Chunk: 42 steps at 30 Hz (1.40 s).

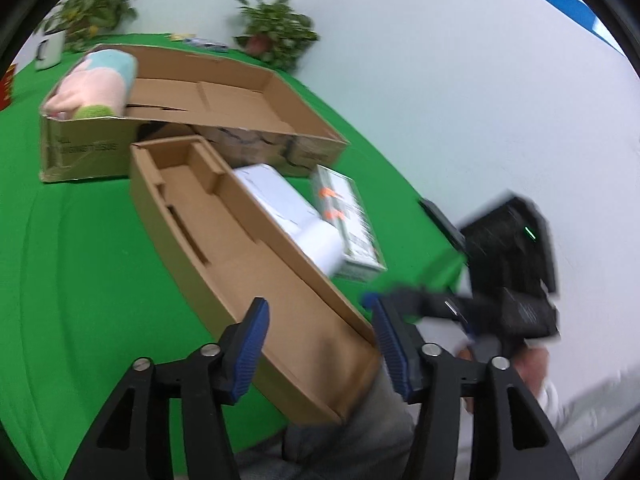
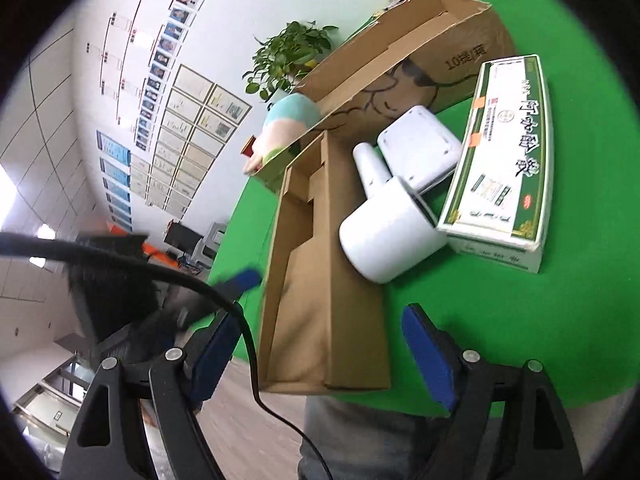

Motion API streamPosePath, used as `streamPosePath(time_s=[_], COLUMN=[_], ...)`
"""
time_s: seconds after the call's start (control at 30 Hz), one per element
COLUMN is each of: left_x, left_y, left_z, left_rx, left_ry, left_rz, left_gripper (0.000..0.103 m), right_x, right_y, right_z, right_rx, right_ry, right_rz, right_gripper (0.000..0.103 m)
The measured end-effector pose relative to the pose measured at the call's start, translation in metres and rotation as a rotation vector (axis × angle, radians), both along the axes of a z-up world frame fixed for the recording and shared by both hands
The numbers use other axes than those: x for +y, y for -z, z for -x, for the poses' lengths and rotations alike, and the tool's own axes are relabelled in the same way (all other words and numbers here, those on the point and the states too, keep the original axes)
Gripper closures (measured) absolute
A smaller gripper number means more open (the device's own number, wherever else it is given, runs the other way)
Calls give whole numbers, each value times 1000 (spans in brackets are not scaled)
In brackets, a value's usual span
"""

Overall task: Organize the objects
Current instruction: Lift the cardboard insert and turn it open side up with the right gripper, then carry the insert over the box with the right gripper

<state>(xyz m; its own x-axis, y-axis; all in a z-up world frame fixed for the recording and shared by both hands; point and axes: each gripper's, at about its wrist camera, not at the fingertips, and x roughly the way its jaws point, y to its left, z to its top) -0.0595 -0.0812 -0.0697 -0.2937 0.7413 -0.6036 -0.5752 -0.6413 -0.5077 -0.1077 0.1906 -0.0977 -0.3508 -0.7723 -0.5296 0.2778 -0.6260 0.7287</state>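
Observation:
A long narrow cardboard tray (image 1: 240, 256) (image 2: 316, 272) lies on the green table (image 1: 80, 264) (image 2: 500, 312), its near end over the table edge. Beside it lie a white hair dryer (image 2: 394, 224) (image 1: 320, 240), a white box (image 2: 420, 144) (image 1: 276, 196) and a green-and-white carton (image 2: 504, 156) (image 1: 348, 224). My left gripper (image 1: 322, 344) is open and empty over the tray's near end. My right gripper (image 2: 320, 356) is open and empty, jaws either side of the same end. The right gripper also shows in the left wrist view (image 1: 416, 300).
A large open cardboard box (image 1: 192, 120) (image 2: 400, 64) stands behind, with a plush toy (image 1: 96, 84) (image 2: 284, 128) in one end. Potted plants (image 1: 276, 36) (image 2: 292, 56) and a white mug (image 1: 50, 52) stand at the table's back. A black cable (image 2: 224, 304) crosses the right wrist view.

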Motion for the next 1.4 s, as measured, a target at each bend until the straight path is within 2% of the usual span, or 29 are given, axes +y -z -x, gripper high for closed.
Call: streamPosePath(time_s=[0.03,0.1,0.17,0.2,0.27,0.37,0.43,0.57,0.67,0.73,0.77,0.83,0.9,0.93,1.07,1.13,1.2,1.23,1.3,1.4], left_x=[2,10,23,28,31,23,13,-13,-24,-28,-33,-41,-54,-59,-61,-54,-44,-40,-36,-35], left_y=[-1,0,1,2,7,12,9,1,0,0,0,-3,-7,-8,0,10,21,23,28,35], left_z=[-5,-15,-20,-20,-16,-12,-13,-17,-22,-25,-26,-26,-22,-17,9,24,34,36,36,35], left_rx=[2,14,36,43,41,28,28,26,6,-3,-7,-11,-20,-25,-54,-84,-106,-94,-89,-90], left_ry=[27,79,89,82,56,9,-26,-66,-32,-3,7,4,-18,-36,-109,-126,-132,-145,-148,-173], left_rz=[2,22,65,86,144,163,152,114,70,37,11,-35,-90,-104,-65,-28,13,48,89,119], left_gripper=[41,41,44,48,82,93,93,93,92,88,81,75,73,70,69,69,67,67,67,75], right_x=[-1,-7,-14,-19,-28,-34,-35,-32,-25,-22,-23,-29,-38,-43,-64,-74,-82,-87,-94,-93], right_y=[1,-1,-7,-11,-22,-30,-33,-31,-24,-19,-18,-17,-18,-19,-17,-18,-18,-18,-18,-15], right_z=[1,4,7,7,7,7,7,4,10,16,18,18,12,8,-9,-18,-27,-32,-41,-32], right_rx=[2,10,23,34,64,83,88,125,139,128,128,141,173,193,258,278,259,251,283,270], right_ry=[-5,-22,-49,-65,-89,-122,-148,-195,-143,-108,-99,-98,-111,-113,-121,-104,-119,-130,-130,-85], right_rz=[-1,-10,-8,-7,-17,-44,-69,-206,-325,-361,-374,-404,-434,-460,-558,-598,-580,-566,-600,-568], right_gripper=[21,22,22,22,22,21,21,21,22,22,26,37,56,60,92,92,91,90,87,86])
